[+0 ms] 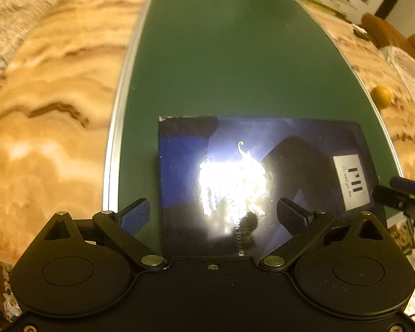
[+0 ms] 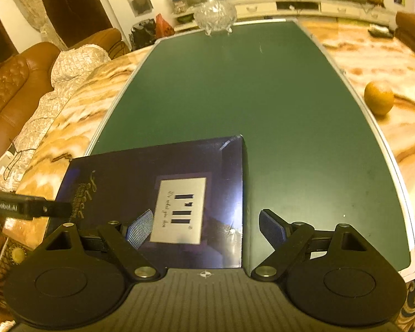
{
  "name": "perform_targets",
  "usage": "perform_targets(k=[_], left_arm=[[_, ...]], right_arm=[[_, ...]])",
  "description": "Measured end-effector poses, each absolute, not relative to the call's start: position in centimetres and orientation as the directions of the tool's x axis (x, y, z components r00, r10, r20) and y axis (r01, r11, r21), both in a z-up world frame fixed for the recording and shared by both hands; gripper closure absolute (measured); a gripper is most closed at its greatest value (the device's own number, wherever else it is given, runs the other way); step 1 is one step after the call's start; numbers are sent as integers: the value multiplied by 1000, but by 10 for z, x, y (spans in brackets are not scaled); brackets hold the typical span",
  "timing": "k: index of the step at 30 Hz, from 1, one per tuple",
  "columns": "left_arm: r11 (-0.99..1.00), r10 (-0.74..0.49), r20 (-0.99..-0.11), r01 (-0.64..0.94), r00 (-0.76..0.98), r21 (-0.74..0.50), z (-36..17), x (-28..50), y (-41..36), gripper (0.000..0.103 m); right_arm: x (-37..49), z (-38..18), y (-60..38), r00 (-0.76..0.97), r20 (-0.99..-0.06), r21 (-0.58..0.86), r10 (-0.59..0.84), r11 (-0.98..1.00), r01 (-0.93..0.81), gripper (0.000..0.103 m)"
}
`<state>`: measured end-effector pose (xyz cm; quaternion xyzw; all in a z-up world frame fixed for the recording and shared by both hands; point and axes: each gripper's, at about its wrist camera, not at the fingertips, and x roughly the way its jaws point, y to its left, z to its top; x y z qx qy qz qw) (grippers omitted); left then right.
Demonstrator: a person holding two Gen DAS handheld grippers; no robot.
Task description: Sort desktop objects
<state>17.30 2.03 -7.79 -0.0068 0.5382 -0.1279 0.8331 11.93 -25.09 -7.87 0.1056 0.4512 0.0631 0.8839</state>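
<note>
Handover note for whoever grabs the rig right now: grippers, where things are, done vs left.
Left gripper: open, empty, poised over the near part of the dark blue box.
Right gripper: open, empty, straddling the box's right edge near its silver label.
Things: the box lies flat at the near end of the green mat. A glass bowl stands at the mat's far end. An orange sits off the mat on the marble table, to the right.
Done: nothing visibly sorted.
Left: likely grasp the box first, then handle the orange and bowl.
</note>
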Motion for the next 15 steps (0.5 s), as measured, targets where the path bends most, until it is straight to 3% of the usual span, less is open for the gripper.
perform_targets(k=[7, 15], left_arm=[[977, -90, -890, 213, 447, 8, -77, 144, -13, 2], [971, -90, -905, 240, 416, 14, -95, 136, -32, 2]], right_arm=[[98, -73, -217, 638, -764, 73, 99, 995, -66, 15], [97, -84, -200, 617, -781, 56, 92, 995, -79, 15]])
